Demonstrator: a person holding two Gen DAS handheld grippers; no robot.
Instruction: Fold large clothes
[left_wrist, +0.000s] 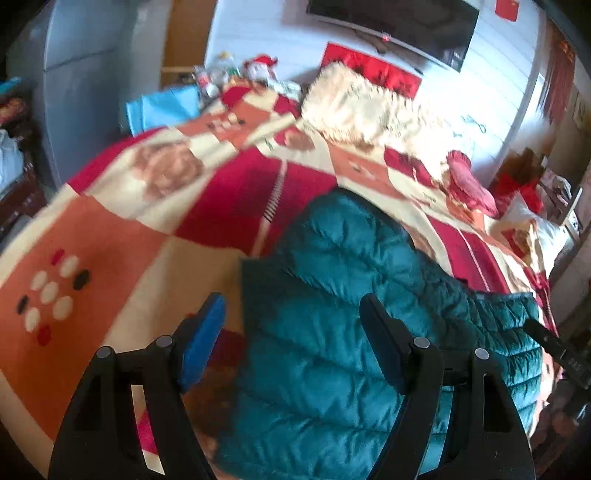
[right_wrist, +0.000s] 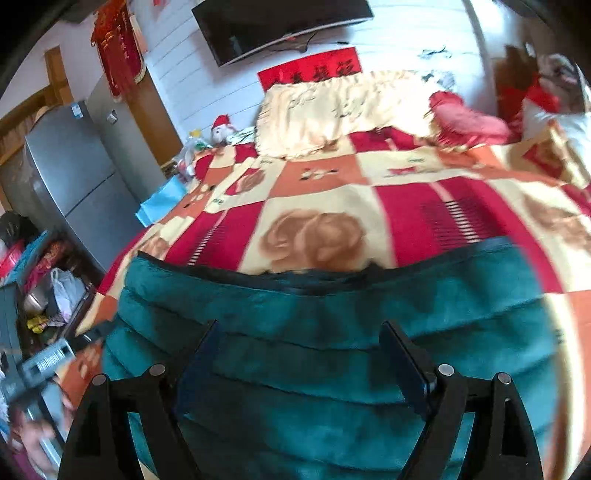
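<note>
With both grippers, left (left_wrist: 291, 314) and right (right_wrist: 299, 339), spread wide and seemingly empty over the teal jacket (right_wrist: 332, 314) on the near bed (right_wrist: 314, 206), we should pinch 2 matching corners.

A teal quilted jacket (right_wrist: 332, 332) lies spread on a red-and-cream patterned blanket (right_wrist: 314, 206); the right gripper (right_wrist: 299, 354) hovers over the jacket, jaws apart, nothing between them; a cream pillow (right_wrist: 332, 107) beyond.
</note>
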